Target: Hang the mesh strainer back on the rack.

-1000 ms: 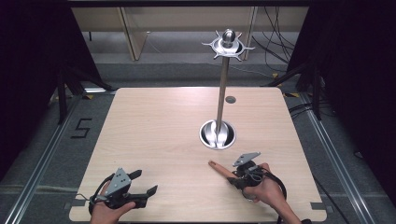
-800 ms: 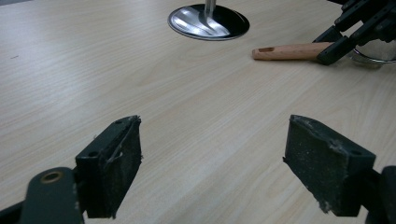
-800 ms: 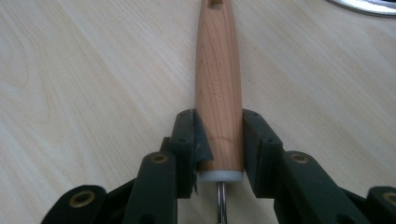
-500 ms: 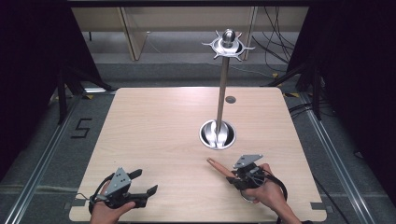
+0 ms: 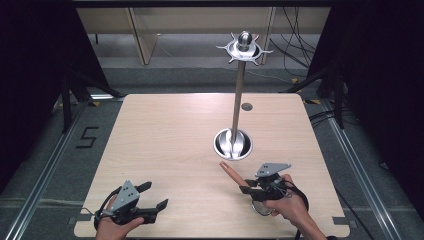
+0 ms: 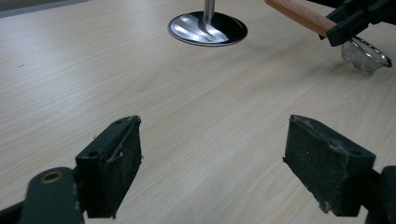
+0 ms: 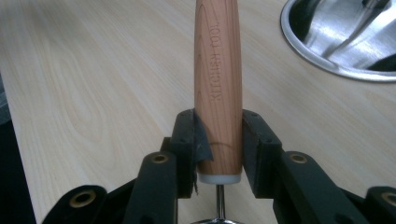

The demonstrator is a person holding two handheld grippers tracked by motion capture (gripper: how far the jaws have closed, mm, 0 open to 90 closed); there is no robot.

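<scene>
the strainer, a small mesh bowl on a wooden handle, sits near the front right of the stand base, close to your edge of the table. its handle tip points up and toward the stand base; the mesh bowl hangs at the near end, under your right hand. in the left gripper view the bowl shows just above or on the wood, and which cannot be told.

your right gripper is clenched on the handle at its lower end, just above the white collar, one pad on each side. the long axis of the handle runs straight out from the jaws, so the tool continues the line of the gripper toward the stand base. in the high view that axis slants from your hand up and left, ending short of the base rim, apart from it.

your left gripper is released, jaws wide with bare table between them, and rests well apart to the left of the stand base, aimed across at it.

judgement: the right hand is the nearer to the stand pole and already has the tool. the hooked crown at the pole top stands high above the stand base. any hanging move would turn on raising the handle tip along that axis; a tip-heavy swing of the bowl could loosen the grip.
</scene>
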